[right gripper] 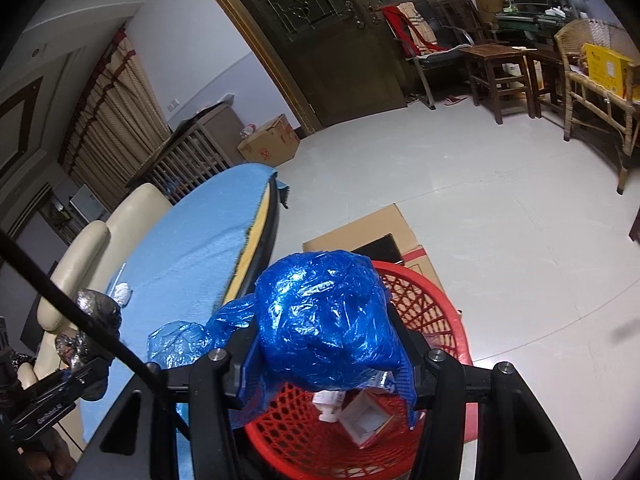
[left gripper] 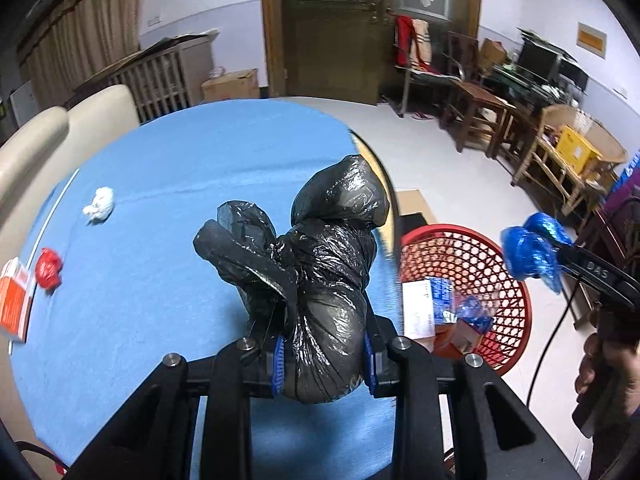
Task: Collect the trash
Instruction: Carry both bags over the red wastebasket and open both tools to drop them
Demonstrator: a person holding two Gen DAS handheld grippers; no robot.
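Observation:
My left gripper [left gripper: 325, 360] is shut on a crumpled black plastic bag [left gripper: 320, 272], held above the blue table [left gripper: 168, 184] near its right edge. My right gripper [right gripper: 326, 368] is shut on a crumpled blue plastic bag [right gripper: 324, 320], held over the red mesh basket [right gripper: 432, 312]. The basket [left gripper: 480, 264] stands on the floor beside the table and holds small boxes [left gripper: 424, 308] and wrappers. The right gripper with the blue bag [left gripper: 528, 252] also shows in the left wrist view. On the table lie a white paper ball [left gripper: 100, 206], a red wad [left gripper: 48, 268] and an orange box [left gripper: 14, 300].
Flattened cardboard [right gripper: 360, 232] lies on the floor behind the basket. A cream sofa [left gripper: 48, 128] runs along the table's far left side. Wooden chairs [left gripper: 472, 112], a wicker bench [left gripper: 568, 160] and a door [left gripper: 332, 28] stand across the open floor.

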